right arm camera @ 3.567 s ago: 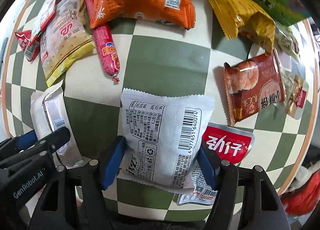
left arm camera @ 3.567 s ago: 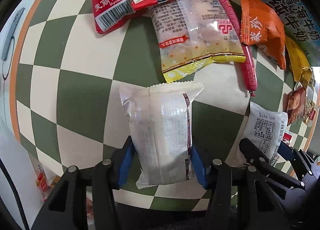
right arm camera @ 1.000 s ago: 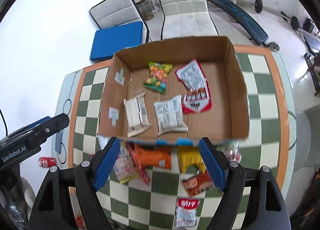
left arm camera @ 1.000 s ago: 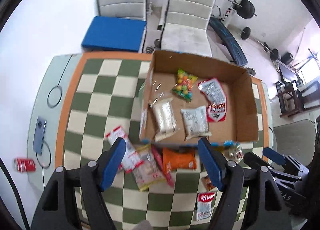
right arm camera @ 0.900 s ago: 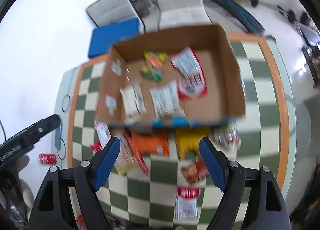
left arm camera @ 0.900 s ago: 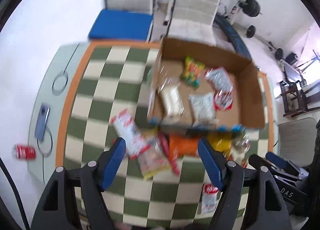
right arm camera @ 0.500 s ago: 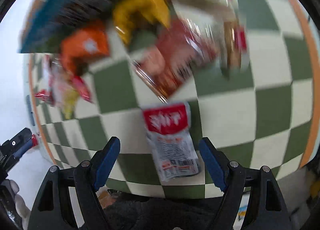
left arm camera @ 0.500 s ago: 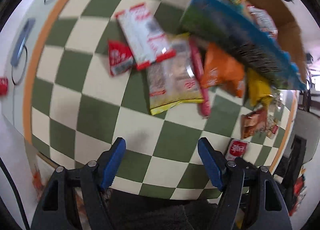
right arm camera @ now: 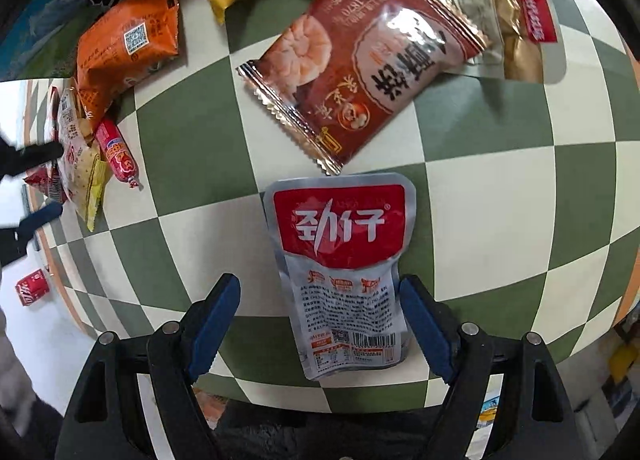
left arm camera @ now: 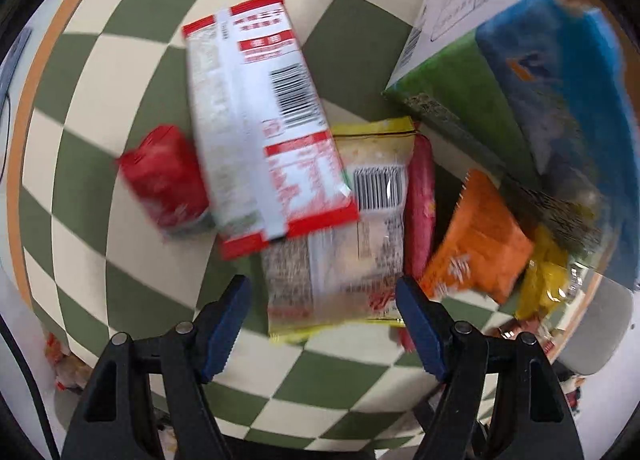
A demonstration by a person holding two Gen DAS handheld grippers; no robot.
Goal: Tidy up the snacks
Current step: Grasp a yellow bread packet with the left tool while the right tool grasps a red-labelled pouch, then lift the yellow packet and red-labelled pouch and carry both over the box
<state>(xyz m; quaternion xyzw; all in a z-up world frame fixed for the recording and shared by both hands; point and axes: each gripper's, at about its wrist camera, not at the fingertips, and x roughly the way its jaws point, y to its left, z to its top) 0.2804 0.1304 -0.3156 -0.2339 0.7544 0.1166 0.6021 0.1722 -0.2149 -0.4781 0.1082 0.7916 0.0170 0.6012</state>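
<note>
Checkered table [right arm camera: 192, 148]; right gripper [right arm camera: 320, 322] wide around silver-red pouch [right arm camera: 344, 272], unclamped.

Left hand-held gripper [left arm camera: 322, 318] jaws spread wide, right hand-held gripper [right arm camera: 320, 318] likewise

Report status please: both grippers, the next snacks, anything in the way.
Left gripper open over yellow-edged pack; white-red pack overlaps its far end. Right gripper open around silver pouch, nothing blocking.
</note>
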